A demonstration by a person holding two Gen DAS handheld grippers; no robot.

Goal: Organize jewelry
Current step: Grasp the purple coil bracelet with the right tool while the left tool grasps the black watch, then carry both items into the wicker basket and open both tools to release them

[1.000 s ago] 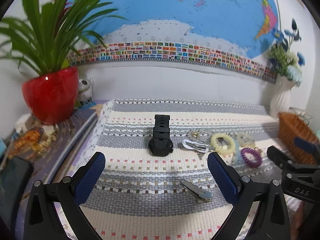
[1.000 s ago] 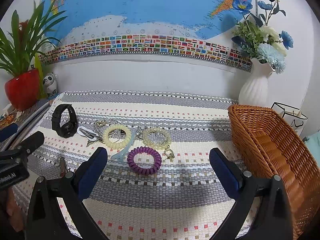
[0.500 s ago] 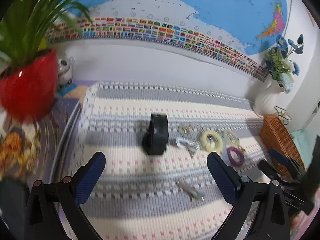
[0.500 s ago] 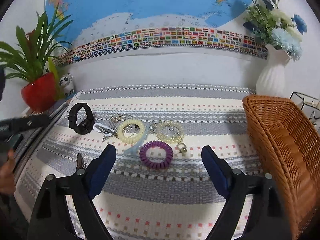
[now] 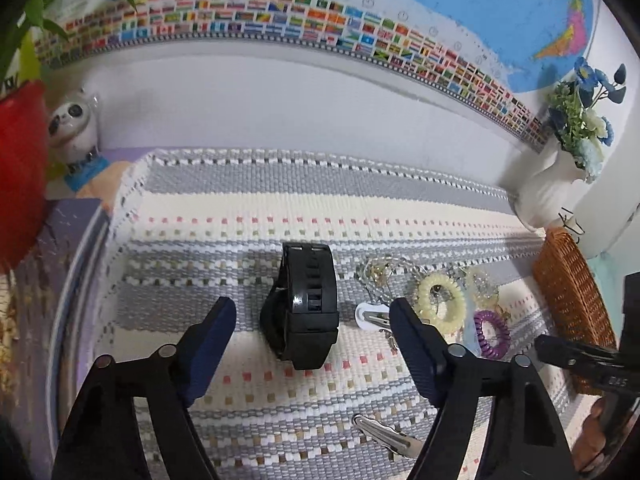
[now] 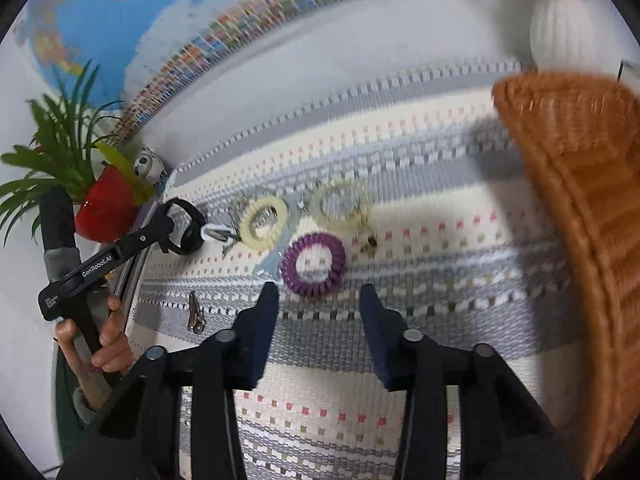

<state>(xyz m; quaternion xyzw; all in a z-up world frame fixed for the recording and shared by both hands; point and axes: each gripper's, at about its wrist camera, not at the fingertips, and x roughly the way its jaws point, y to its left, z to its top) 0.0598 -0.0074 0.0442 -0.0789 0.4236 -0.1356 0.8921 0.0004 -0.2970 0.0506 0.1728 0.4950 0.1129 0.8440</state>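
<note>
While the striped woven mat (image 5: 280,200) carries everything, the wicker basket (image 6: 580,200) sits at its right edge. Left gripper (image 5: 312,328) gapes around the black rubber watch (image 5: 304,308) without touching; right gripper (image 6: 318,312) hangs parted just short of the purple coil band (image 6: 314,264).

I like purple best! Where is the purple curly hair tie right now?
In the right wrist view, the purple hair tie lies on the striped mat, just ahead of the open right gripper, below the yellow one.
</note>
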